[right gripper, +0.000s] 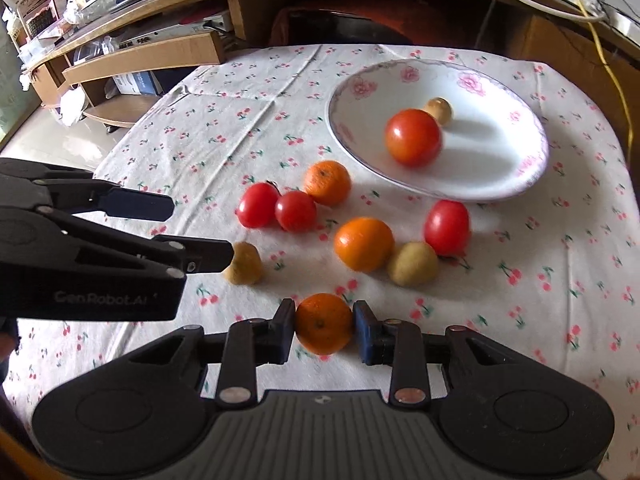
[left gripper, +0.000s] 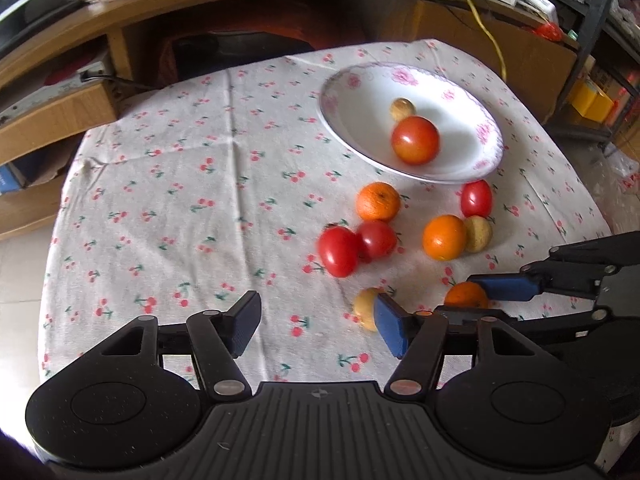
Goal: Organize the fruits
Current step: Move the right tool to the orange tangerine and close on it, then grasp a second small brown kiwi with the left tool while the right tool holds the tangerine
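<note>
A low wooden media unit (left gripper: 248, 12) with cables runs along the far side of the room, and in front of it stands a table under a white cloth printed with red cherries (left gripper: 180, 184).

In the left wrist view, a white shallow bowl with pink flowers on its rim (left gripper: 486, 132) sits at the far right of the cloth, holding a large red tomato (left gripper: 415, 140) and, just behind it, a small tan round fruit (left gripper: 403, 109). Near the bowl's front edge lie an orange mandarin (left gripper: 378, 201), two red tomatoes touching each other (left gripper: 356, 248), a second orange (left gripper: 445, 237) pressed against a yellowish fruit (left gripper: 478, 233), and another red tomato (left gripper: 476, 198) close under the rim. The left gripper (left gripper: 318, 326) has its blue-padded fingers spread wide, empty, with a pale yellow fruit (left gripper: 366, 306) just beyond its right finger. At the right edge the right gripper (left gripper: 476, 300) closes around an orange fruit (left gripper: 466, 295).

In the right wrist view, the right gripper (right gripper: 325, 326) is clamped on that orange fruit (right gripper: 324, 323), one pad on each side, at the near edge of the cloth (right gripper: 520, 280). The left gripper (right gripper: 200, 232) reaches in from the left with fingers apart, its lower finger just beside the pale yellow fruit (right gripper: 246, 266). The bowl (right gripper: 532, 160) lies far right with the large tomato (right gripper: 413, 143) inside.
</note>
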Tool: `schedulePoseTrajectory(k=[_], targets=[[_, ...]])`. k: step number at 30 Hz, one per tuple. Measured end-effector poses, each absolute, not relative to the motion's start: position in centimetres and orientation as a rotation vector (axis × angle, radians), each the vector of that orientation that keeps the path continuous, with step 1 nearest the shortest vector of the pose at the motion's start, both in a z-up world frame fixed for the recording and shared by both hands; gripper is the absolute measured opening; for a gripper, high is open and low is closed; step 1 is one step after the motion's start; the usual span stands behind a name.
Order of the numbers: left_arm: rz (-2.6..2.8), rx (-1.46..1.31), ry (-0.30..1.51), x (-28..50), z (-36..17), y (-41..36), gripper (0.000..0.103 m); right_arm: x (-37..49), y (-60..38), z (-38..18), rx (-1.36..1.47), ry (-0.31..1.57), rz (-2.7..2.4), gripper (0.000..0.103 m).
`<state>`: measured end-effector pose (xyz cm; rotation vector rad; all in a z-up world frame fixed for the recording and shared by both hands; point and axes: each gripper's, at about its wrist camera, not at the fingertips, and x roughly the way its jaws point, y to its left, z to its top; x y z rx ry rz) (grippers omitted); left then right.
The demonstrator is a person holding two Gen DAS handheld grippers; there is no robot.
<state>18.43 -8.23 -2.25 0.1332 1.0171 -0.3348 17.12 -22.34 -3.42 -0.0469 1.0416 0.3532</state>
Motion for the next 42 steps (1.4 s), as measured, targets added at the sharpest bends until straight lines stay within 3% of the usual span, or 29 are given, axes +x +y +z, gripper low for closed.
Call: schedulePoseTrajectory(k=[8,14,19,22,32,38,40,42], targets=[[-0.403,0.181,1.006,18.0,-3.1,-11.0,0.064,15.9,-24.9,-3.4,-0.042,1.053,0.308,0.032],[-0.425,0.213,1.017,17.7,-4.1,-12.7,0.053,15.8,-25.8,-3.4,-0.046,1.051,0.292,0.032],[-0.426,0.208,1.013,17.3,-4.1,-13.1,0.035,15.8,-26.0,-3.4,-0.049,1.055,0.288,0.032],[-0.424,0.211,1.015,17.0,-4.0,-13.2,0.032,15.7,-26.0,-3.3,-0.054,1.056,0.285,0.032],[-0.431,0.203,1.027,15.1,-3.9,-12.6,0.032,14.4,-26.0,-3.4,-0.073,1.037,0.309,0.032],[-0.436,0.219,1.018,14.1,-4.0,-12.2,0.043,13.6,-26.0,-3.6,-0.097,1.029,0.311,0.033],[-0.44,0.207,1.022,13.8,-3.9,-11.8,0.055,13.3,-26.1,-3.5,-0.106,1.031,0.312,0.035],[-0.437,0.201,1.018,13.5,-3.7,-11.6,0.057,12.9,-26.3,-3.4,-0.104,1.032,0.306,0.036]])
